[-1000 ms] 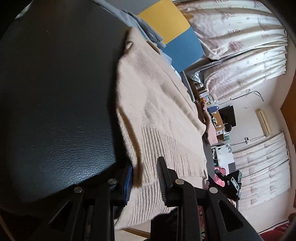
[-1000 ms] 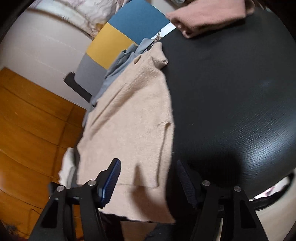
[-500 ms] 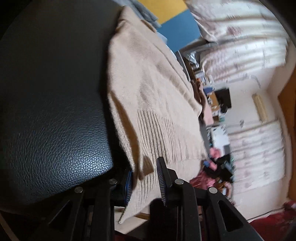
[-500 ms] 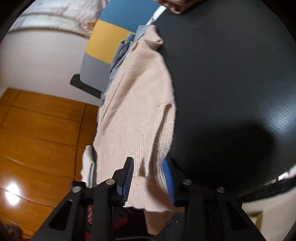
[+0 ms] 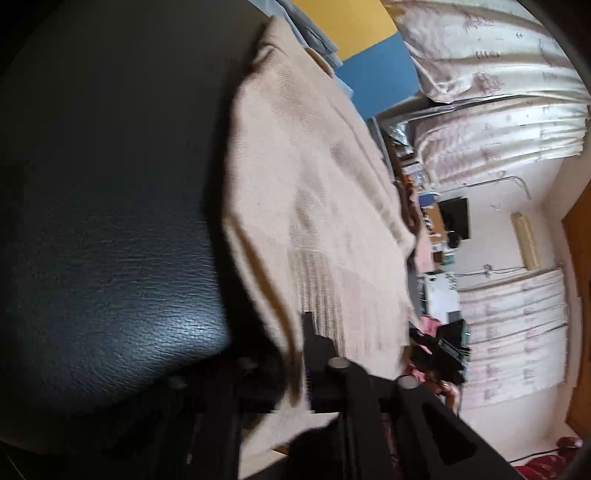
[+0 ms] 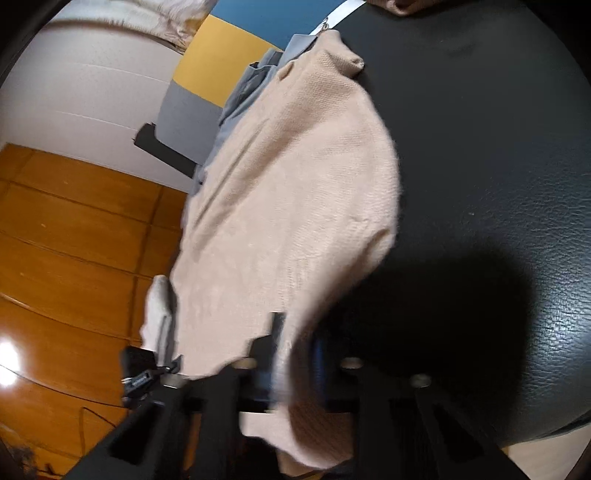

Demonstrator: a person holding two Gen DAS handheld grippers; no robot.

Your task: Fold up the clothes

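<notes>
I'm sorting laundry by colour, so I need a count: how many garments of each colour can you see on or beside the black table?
Beige: 1, the sweater pinched at its hem
Grey-blue: 1, the shirt under it
Pink-brown: 1, the folded garment at the far edge
Total: 3

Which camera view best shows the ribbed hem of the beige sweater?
The left wrist view: the beige sweater's ribbed hem shows its vertical ribs just ahead of the left tongs. In the right wrist view the hem is blurred, bunched in the right tongs.
</notes>
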